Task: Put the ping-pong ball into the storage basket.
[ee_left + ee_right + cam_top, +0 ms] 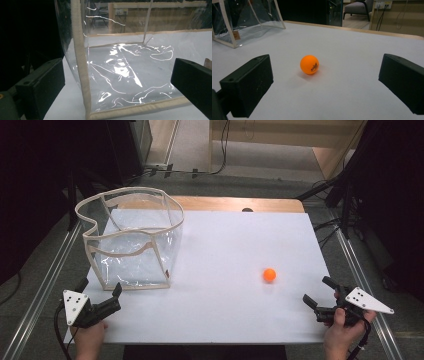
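Note:
A small orange ball (269, 274) lies on the white table top (230, 250), right of centre; the right gripper view has the ball (309, 64) straight ahead. My right gripper (316, 291) is open at the front right, a short way from the ball and aimed at it. A clear plastic bag with beige trim (131, 237) stands open at the left. My left gripper (100, 288) is open just in front of the bag's near left corner. In the left gripper view that bag corner (82, 75) stands between the jaws.
The table's wooden far edge (235, 203) shows behind the white top. Metal rails (45, 280) run along both sides of the table. Cables and dark equipment stands sit on the floor beyond.

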`<control>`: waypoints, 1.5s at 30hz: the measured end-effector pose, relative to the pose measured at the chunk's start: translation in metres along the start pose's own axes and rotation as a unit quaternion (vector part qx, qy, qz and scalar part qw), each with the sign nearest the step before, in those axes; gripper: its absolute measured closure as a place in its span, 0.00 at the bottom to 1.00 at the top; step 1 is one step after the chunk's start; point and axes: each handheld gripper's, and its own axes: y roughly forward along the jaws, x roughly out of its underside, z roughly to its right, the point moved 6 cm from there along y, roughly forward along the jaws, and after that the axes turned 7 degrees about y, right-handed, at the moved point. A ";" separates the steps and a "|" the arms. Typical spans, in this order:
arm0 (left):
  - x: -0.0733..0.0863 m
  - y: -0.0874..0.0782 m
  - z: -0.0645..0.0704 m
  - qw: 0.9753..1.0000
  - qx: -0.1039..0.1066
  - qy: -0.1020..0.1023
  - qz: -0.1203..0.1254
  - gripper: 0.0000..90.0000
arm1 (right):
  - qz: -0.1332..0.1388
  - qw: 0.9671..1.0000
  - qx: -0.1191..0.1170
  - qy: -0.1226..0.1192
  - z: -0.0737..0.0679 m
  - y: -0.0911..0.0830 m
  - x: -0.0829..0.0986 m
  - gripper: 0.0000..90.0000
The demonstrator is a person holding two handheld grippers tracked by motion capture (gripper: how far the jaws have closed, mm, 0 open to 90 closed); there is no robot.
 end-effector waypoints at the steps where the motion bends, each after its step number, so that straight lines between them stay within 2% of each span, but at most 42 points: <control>1: 0.000 0.000 0.000 1.000 0.000 0.000 0.000 0.00 | 0.000 1.000 0.000 -0.001 0.000 0.000 0.000 0.00; 11: 0.000 0.000 0.001 1.000 -0.002 0.001 0.001 0.00 | -0.002 1.000 -0.003 -0.009 -0.009 -0.002 -0.009 0.00; 20: 0.000 0.000 0.001 1.000 -0.002 0.005 0.000 0.00 | -0.050 0.998 -0.009 -0.029 -0.018 0.007 -0.019 0.00; 31: 0.001 0.000 0.001 1.000 0.004 0.005 -0.003 0.00 | -0.074 0.997 -0.019 -0.028 -0.024 0.021 -0.035 0.00; 45: 0.001 0.001 0.002 1.000 0.007 0.006 -0.004 0.00 | -0.112 0.992 -0.041 -0.053 -0.035 0.045 -0.052 0.00</control>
